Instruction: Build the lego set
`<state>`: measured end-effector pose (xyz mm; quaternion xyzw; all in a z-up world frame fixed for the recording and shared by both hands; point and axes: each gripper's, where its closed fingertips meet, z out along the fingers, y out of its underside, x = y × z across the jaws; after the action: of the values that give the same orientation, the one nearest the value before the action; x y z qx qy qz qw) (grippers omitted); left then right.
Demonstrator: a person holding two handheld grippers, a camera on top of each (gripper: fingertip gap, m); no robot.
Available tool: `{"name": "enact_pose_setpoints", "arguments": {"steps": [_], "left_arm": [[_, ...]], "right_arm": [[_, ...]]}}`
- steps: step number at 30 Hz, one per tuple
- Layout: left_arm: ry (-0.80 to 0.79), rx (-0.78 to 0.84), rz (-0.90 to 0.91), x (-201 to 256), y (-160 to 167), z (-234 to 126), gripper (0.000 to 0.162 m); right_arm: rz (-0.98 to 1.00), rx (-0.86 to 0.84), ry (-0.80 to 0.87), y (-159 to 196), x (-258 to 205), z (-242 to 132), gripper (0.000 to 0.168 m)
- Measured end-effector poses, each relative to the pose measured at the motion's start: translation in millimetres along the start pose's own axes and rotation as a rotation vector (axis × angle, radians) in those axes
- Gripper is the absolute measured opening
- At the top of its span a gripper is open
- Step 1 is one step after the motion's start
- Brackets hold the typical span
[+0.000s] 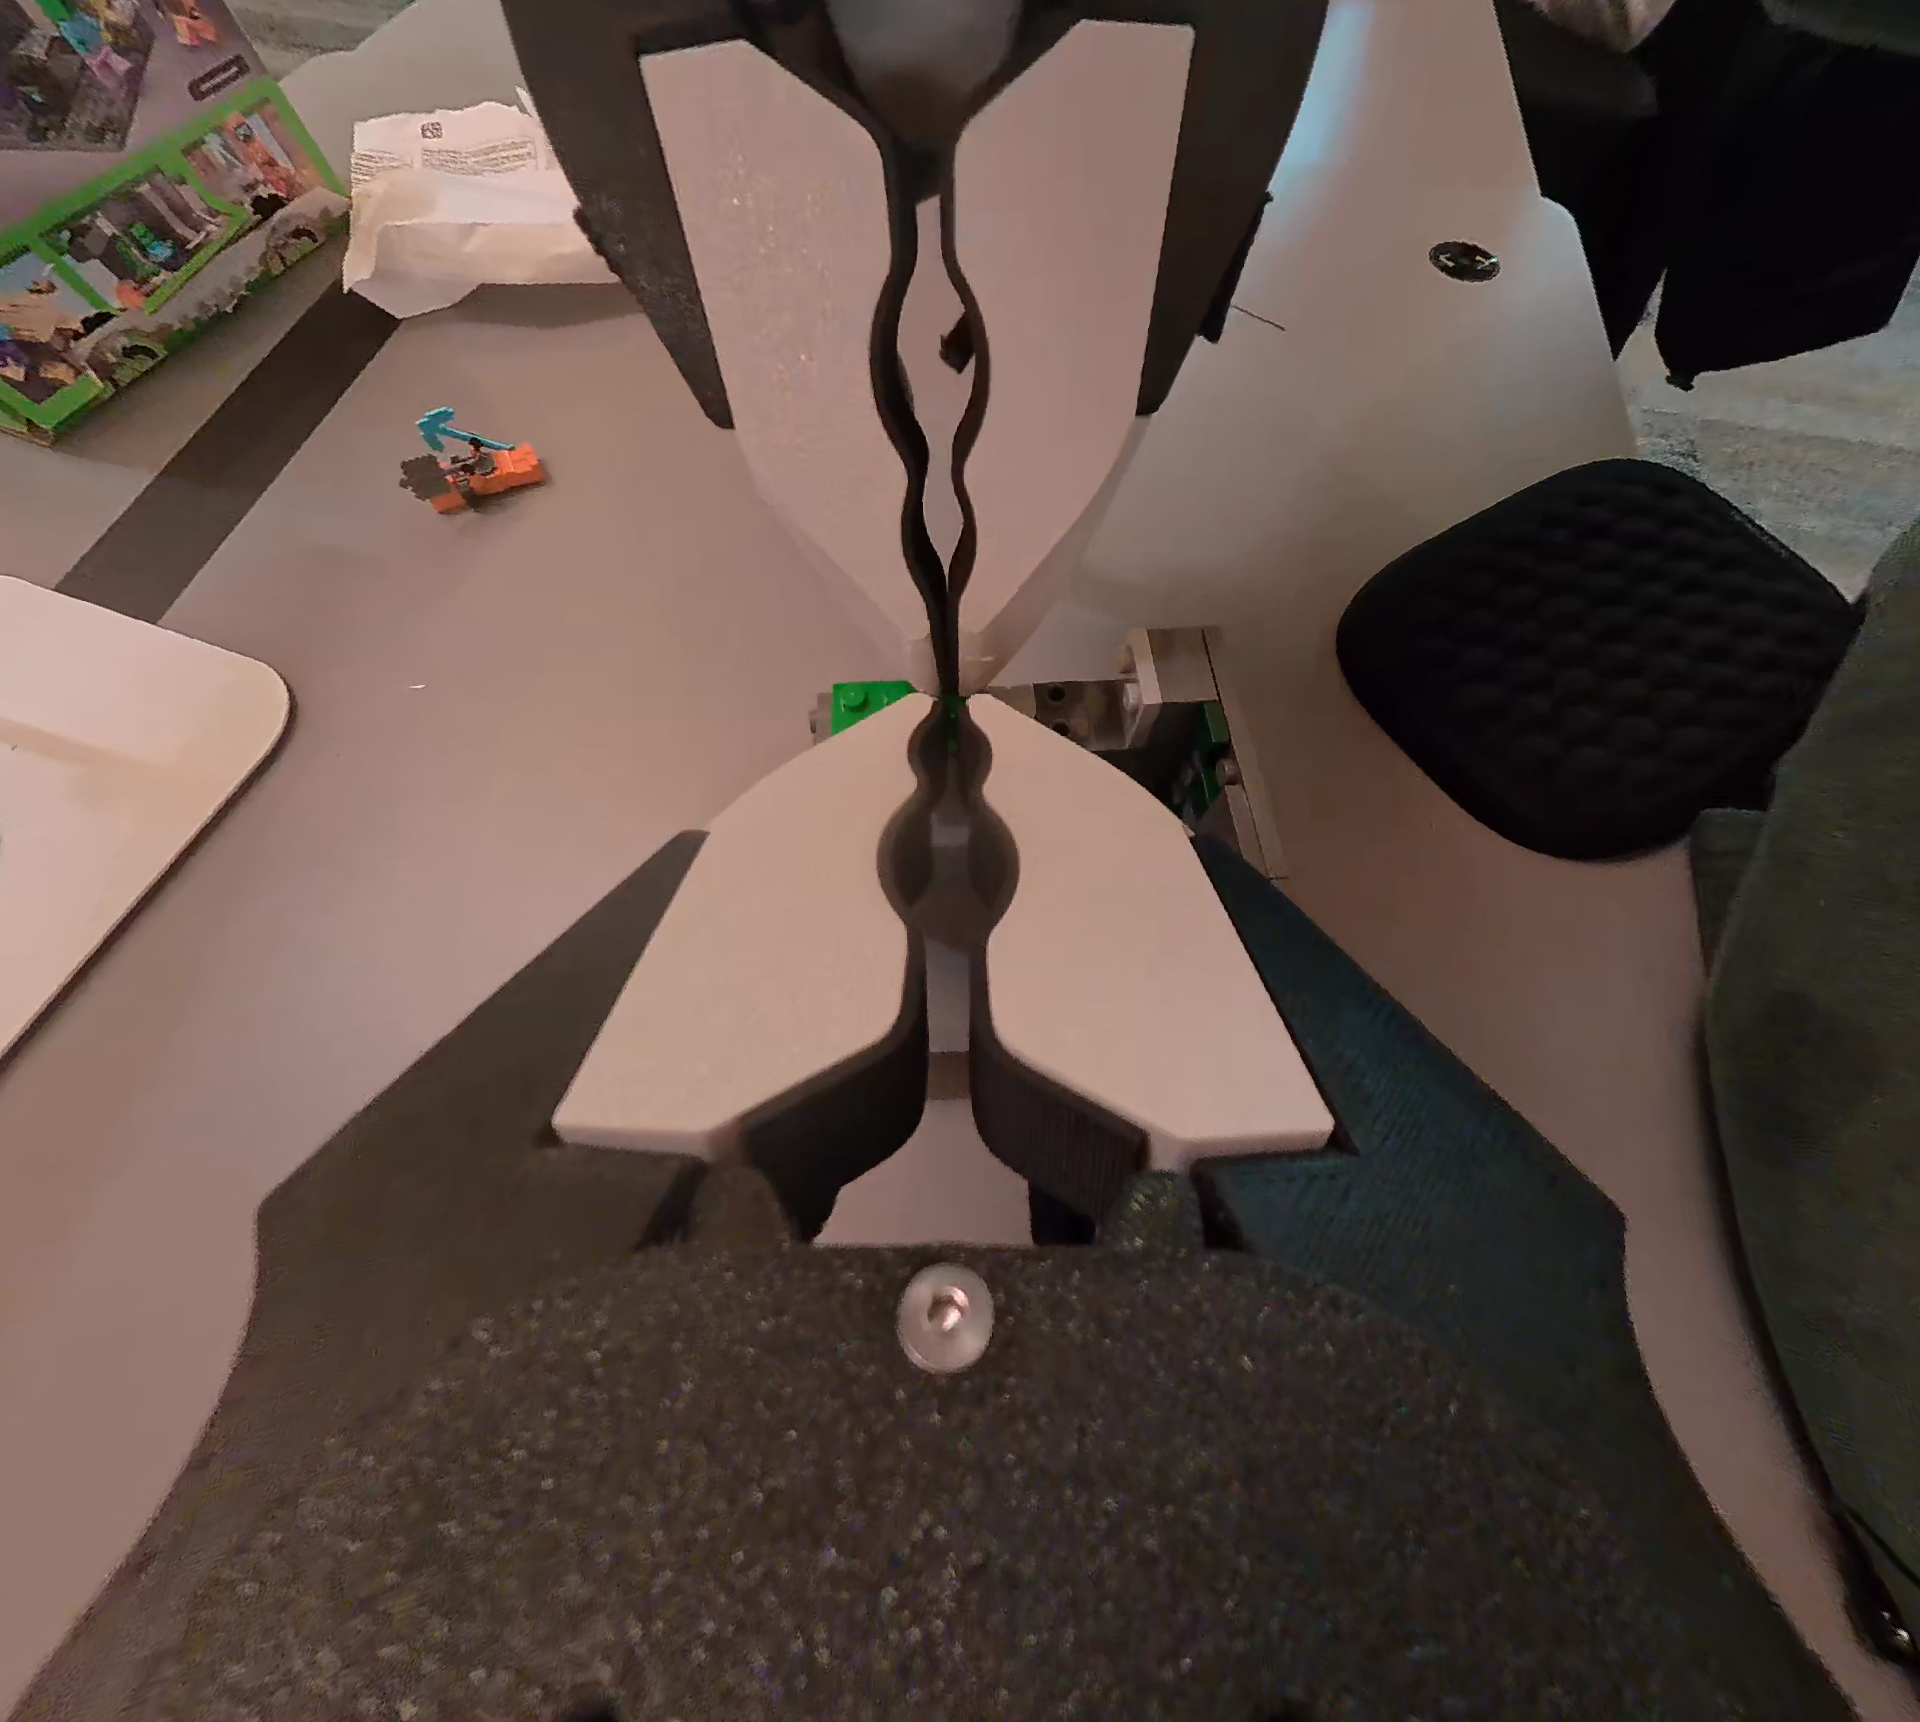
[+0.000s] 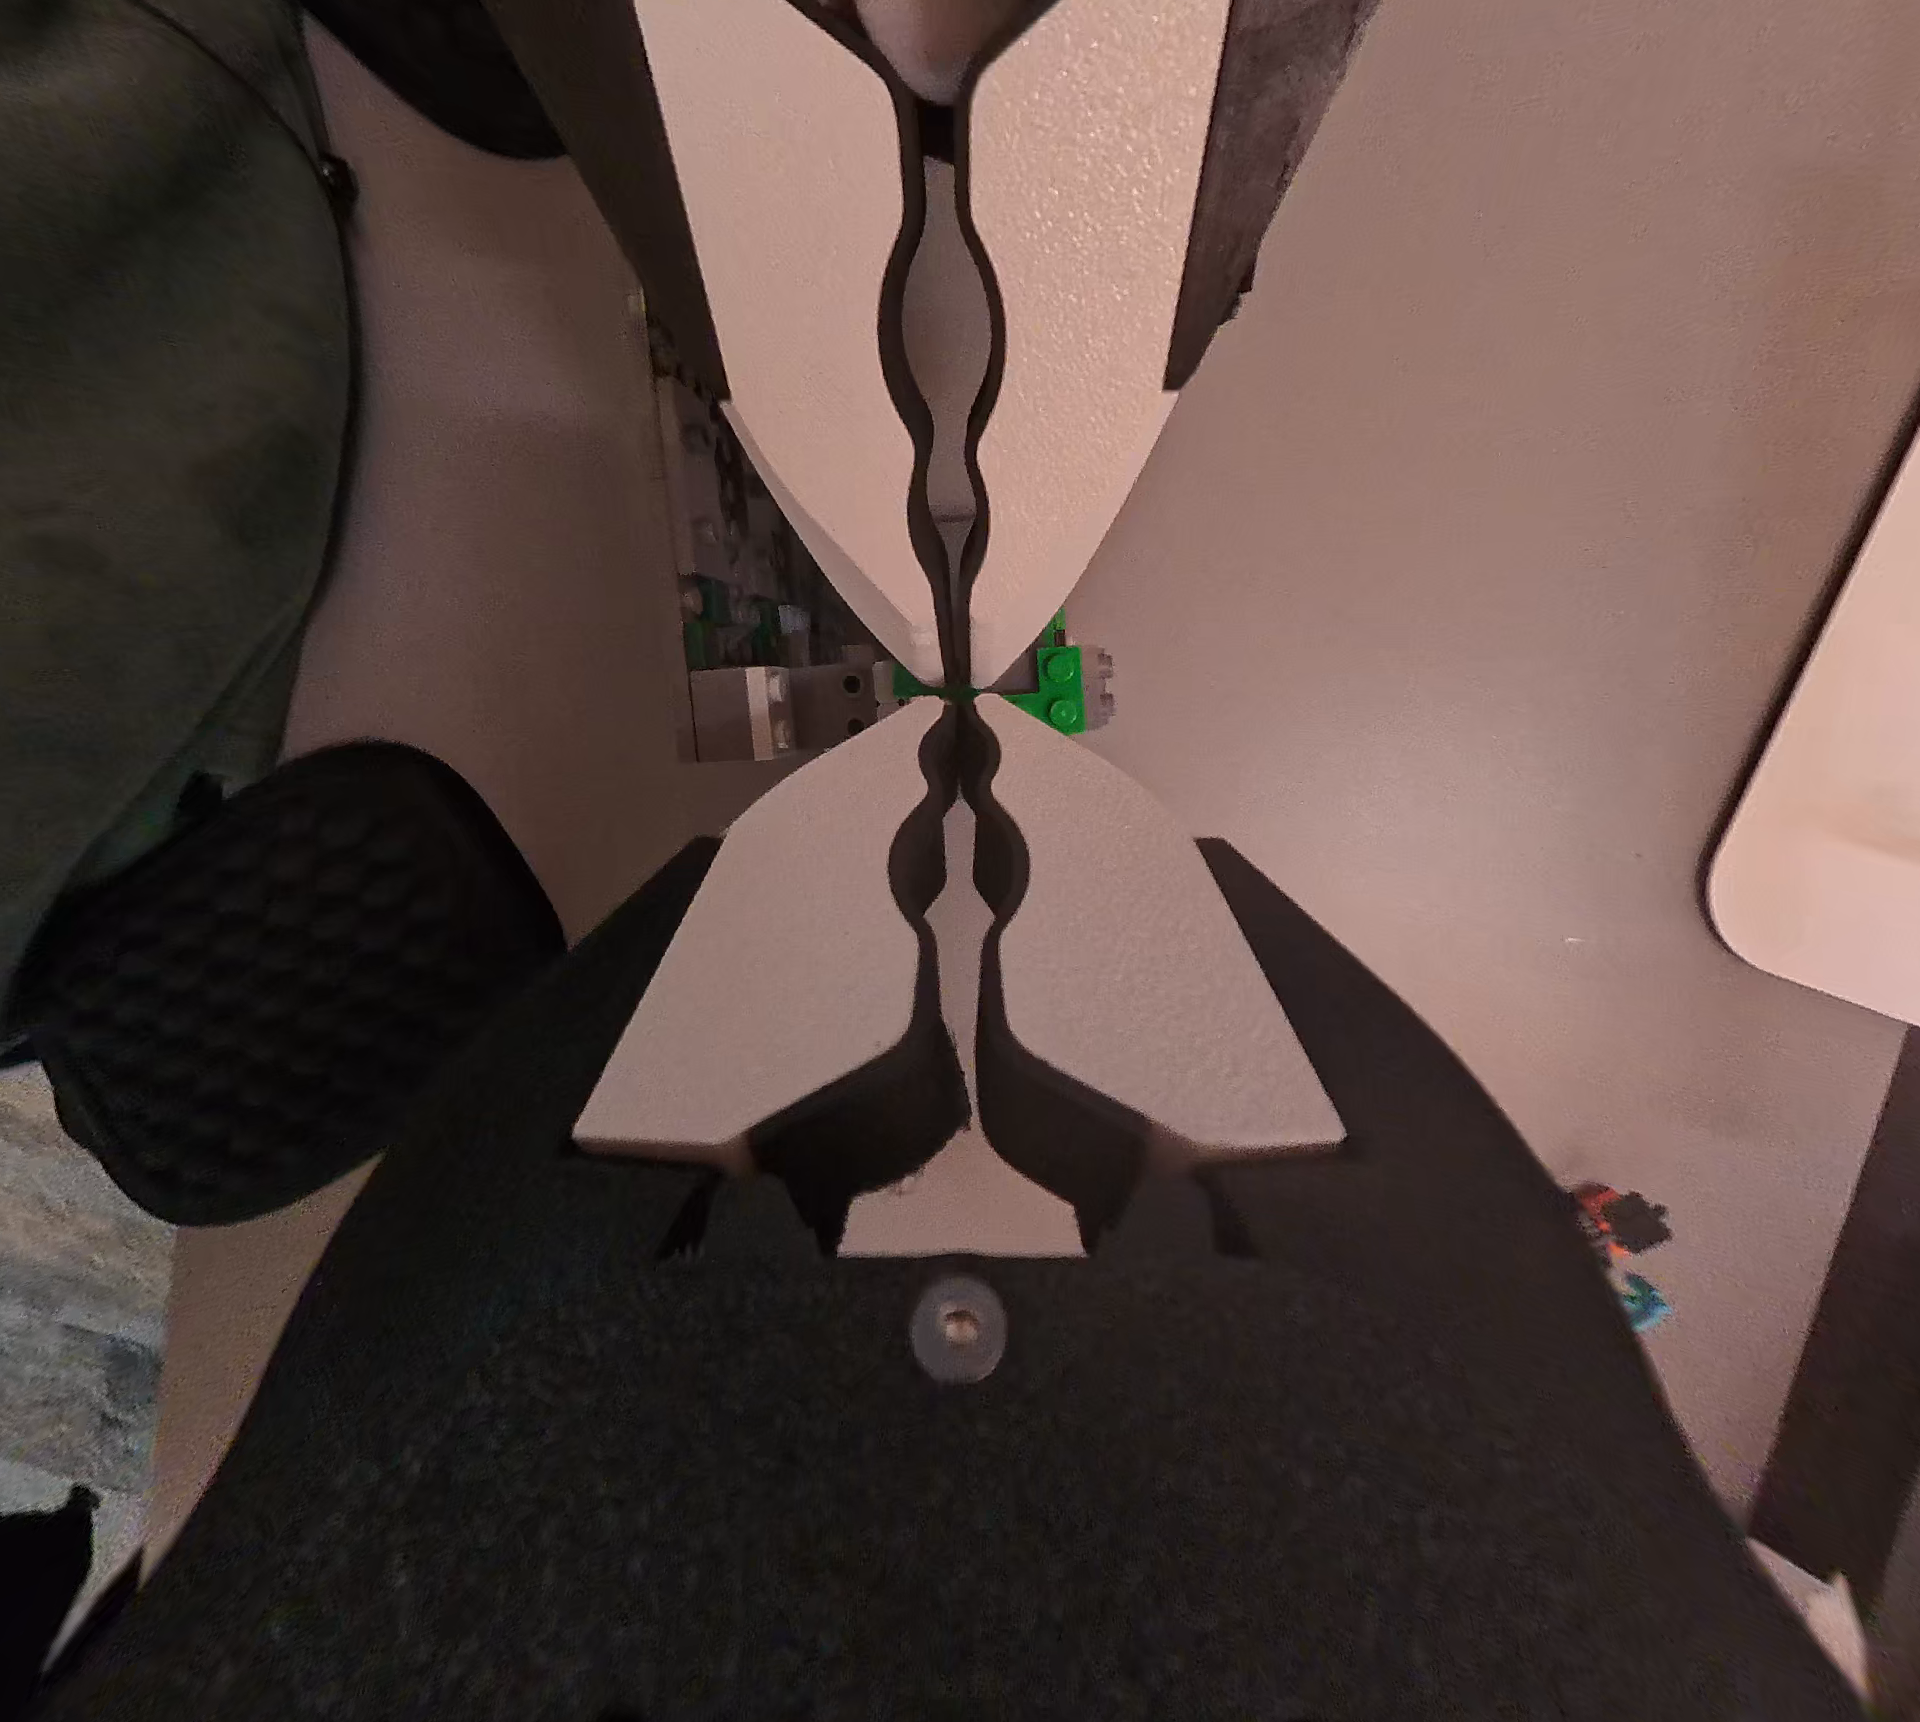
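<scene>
Left gripper (image 1: pixel 951 698): fingers pressed together, tip to tip with the other, pinching something thin and green.
Right gripper (image 2: pixel 956 693): clenched on the same spot.
Build (image 2: pixel 774 706): on table, under both tips.
Advice: press straight down, evenly.

The left tool (image 1: pixel 948 716) is pointing forward from the near edge, its two white fingers (image 1: pixel 790 966) pressing together at the tips with only a wavy slit between them. The right tool (image 1: pixel 948 675) is facing it from the far side, tip to tip, fingers likewise closed. In the right wrist view the right tool (image 2: pixel 956 716) and the left tool (image 2: pixel 956 670) are meeting the same way, pinching something thin and green at their meeting point.
</scene>
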<state>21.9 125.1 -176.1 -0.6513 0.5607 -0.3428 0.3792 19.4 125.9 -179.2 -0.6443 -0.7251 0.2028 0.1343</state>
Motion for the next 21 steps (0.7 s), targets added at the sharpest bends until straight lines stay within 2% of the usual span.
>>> {"name": "enact_pose_setpoints", "arguments": {"steps": [1,11,21], "left_arm": [[-0.003,0.002,0.003,0.0,0.1,0.1,0.000],[-0.033,0.075,-0.011,0.0,-0.1,0.0,0.000],[-0.059,0.118,-0.007,-0.2,0.3,-5.0,0.000]], "right_arm": [[-0.014,-0.012,-0.002,-0.1,-0.1,0.1,0.000],[-0.089,-0.083,-0.006,-0.1,-0.4,0.5,0.000],[-0.125,-0.021,0.056,-3.4,0.1,-1.6,0.000]]}}
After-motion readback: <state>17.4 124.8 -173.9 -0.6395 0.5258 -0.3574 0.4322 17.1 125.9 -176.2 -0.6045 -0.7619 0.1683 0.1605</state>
